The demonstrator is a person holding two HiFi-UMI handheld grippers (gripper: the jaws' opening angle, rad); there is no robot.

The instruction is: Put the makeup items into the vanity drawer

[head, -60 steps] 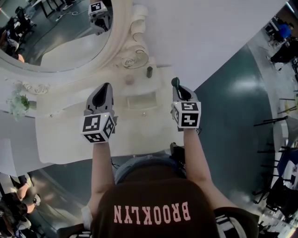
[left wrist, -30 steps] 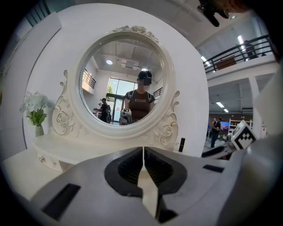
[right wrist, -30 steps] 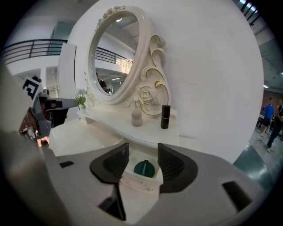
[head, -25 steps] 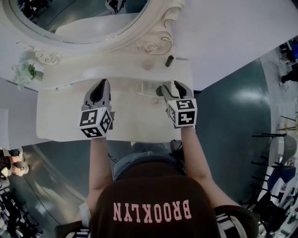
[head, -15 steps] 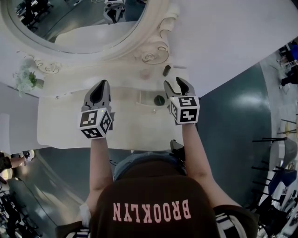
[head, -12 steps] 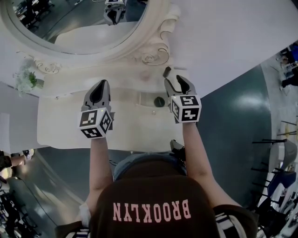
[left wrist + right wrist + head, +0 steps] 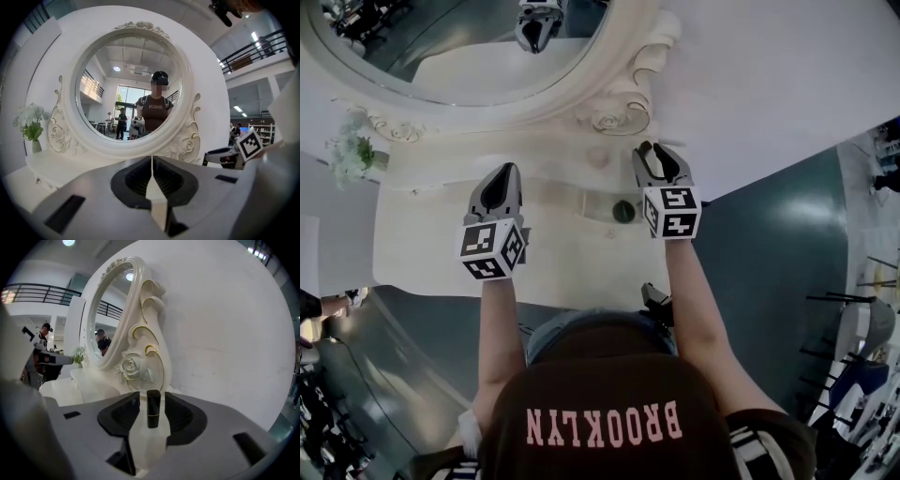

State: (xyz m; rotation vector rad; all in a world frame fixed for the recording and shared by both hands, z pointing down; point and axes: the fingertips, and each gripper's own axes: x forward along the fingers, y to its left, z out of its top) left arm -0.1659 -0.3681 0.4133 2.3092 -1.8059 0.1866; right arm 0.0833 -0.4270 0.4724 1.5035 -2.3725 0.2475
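Between the jaws of my right tongs: the lipstick [image 7: 153,408], a short black tube with a thin gold band. It stands upright on the vanity ledge at the foot of the mirror frame's carved rose [image 7: 131,367].
Right tongs [image 7: 655,161]: the jaws are closing around the tube. I see a sliver of gap on each side, so the pads are not pressing on it yet.
Lipstick, handling: I judge it light, rigid and glossy, so likely slippery. It is tall for its base, so one jaw arriving first could topple it.
Where I take hold: across the middle of the barrel, near the band, with both pads meeting it squarely.
Left tongs [image 7: 152,165]: jaws together with nothing in them, over the tabletop well left of the right tongs.
Drawer [image 7: 581,200]: open, between the two tongs and nearer me than the right tongs' tips. A dark round item [image 7: 623,210] seems to lie in it.
Ledge: a small pale pink round item [image 7: 598,157] sits just left of the right tongs' tips.
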